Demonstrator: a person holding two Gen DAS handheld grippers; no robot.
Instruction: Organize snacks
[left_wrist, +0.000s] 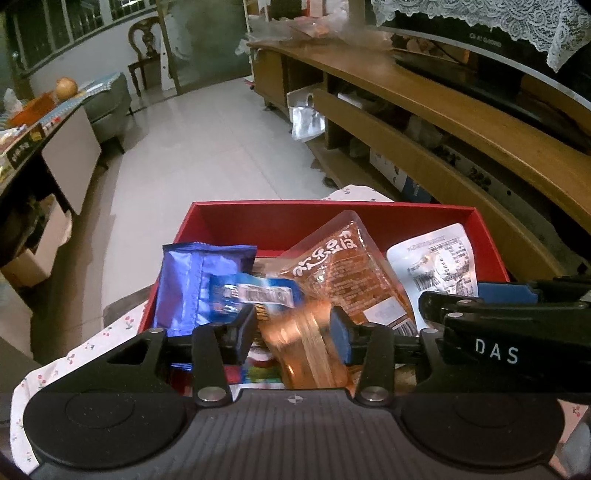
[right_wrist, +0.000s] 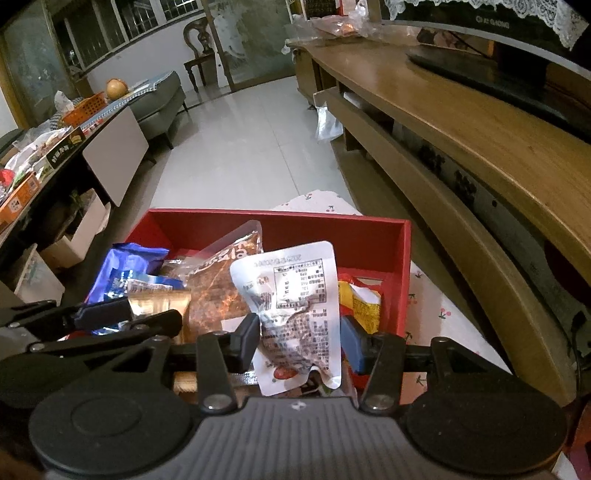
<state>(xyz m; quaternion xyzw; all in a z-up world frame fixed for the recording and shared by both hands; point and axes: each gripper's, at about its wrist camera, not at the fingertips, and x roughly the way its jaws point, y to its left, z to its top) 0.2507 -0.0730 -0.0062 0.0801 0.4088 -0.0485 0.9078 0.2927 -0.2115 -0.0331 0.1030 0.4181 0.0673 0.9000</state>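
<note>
Red box (left_wrist: 373, 223) ahead of both jaws holds blue bag (left_wrist: 192, 280), orange-brown packet (left_wrist: 347, 273), yellow-red pack (right_wrist: 364, 302). My left gripper (left_wrist: 295, 328) grips amber wrapped snack (left_wrist: 310, 347) between jaws. My right gripper (right_wrist: 301, 341) pinches white pouch (right_wrist: 295, 306) over box.

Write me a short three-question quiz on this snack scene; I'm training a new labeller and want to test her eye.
1. True or false: the red box sits on a cherry-print cloth.
2. Which packet lies between the fingers of the right gripper?
A. the white pouch with a printed table
B. the blue foil packet
C. a green bottle
3. Fill in: between the fingers of the left gripper lies a blurred ____-coloured packet.

Key: 1 true; 2 A; 3 orange. Whether either gripper is actually clamped on its packet cannot be told.
</note>
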